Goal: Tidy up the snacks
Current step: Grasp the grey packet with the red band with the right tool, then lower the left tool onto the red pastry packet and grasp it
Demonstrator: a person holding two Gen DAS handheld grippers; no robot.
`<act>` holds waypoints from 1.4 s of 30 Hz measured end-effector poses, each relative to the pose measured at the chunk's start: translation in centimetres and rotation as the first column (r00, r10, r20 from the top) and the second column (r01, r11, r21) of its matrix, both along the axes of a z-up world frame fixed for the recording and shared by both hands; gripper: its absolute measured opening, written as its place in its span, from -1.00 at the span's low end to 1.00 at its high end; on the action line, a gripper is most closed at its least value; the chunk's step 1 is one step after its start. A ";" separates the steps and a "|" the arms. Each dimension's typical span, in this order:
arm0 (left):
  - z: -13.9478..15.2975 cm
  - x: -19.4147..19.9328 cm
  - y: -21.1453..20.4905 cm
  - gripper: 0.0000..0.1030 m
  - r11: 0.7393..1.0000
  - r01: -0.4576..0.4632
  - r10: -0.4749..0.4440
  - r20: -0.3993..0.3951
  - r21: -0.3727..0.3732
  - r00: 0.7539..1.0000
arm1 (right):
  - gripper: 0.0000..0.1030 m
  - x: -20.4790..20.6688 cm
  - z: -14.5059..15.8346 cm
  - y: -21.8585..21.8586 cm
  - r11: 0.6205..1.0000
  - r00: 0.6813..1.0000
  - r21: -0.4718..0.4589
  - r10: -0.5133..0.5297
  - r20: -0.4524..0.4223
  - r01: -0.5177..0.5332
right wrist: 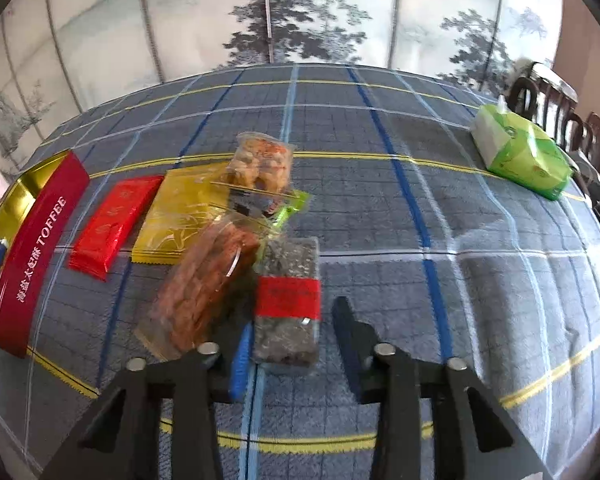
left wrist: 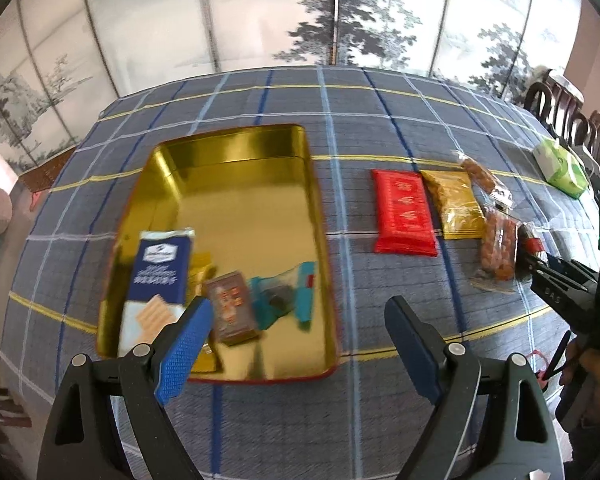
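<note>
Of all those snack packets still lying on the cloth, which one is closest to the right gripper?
The clear packet of dark snacks with a red band, lying between the right gripper's fingers; the orange, yellow and red packets lie farther off.

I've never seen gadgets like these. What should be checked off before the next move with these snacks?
1. Left gripper free: ok, jaws open, nothing between them.
2. Dark red-labelled packet between the right gripper jaws: ok.
3. Grip closed on that packet: not ok, a gap shows beside one pad.
4. Room in the gold tin: ok, its far half is bare.
5. Orange snack bag clear of the right jaws: cannot tell, it lies close alongside.
</note>
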State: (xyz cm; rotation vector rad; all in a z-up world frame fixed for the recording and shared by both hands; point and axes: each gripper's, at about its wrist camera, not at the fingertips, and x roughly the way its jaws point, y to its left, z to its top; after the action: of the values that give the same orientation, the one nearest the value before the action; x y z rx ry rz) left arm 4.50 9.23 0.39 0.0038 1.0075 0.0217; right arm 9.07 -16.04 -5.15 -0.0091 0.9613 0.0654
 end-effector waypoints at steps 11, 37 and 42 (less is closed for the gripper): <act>-1.5 3.8 -5.7 0.66 0.994 0.102 -0.103 -0.017 -0.031 0.995 | -0.47 2.1 -0.2 -3.5 0.998 0.998 -0.046 -0.028 0.049 0.030; -6.3 12.6 -9.2 0.41 0.996 0.079 -0.076 -0.108 0.031 0.991 | -0.46 6.1 -0.8 -9.3 0.993 0.991 -0.031 -0.114 0.071 0.117; -6.6 13.0 -9.6 0.35 0.996 0.087 -0.084 -0.107 0.022 0.991 | -0.46 6.1 -0.8 -9.3 0.993 0.991 -0.031 -0.114 0.071 0.117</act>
State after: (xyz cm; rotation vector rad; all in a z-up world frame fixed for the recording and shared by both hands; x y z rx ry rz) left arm 17.55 -0.39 -6.24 0.0736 1.1128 -0.0438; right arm 15.19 -25.37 -5.91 0.0114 0.8917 -0.0586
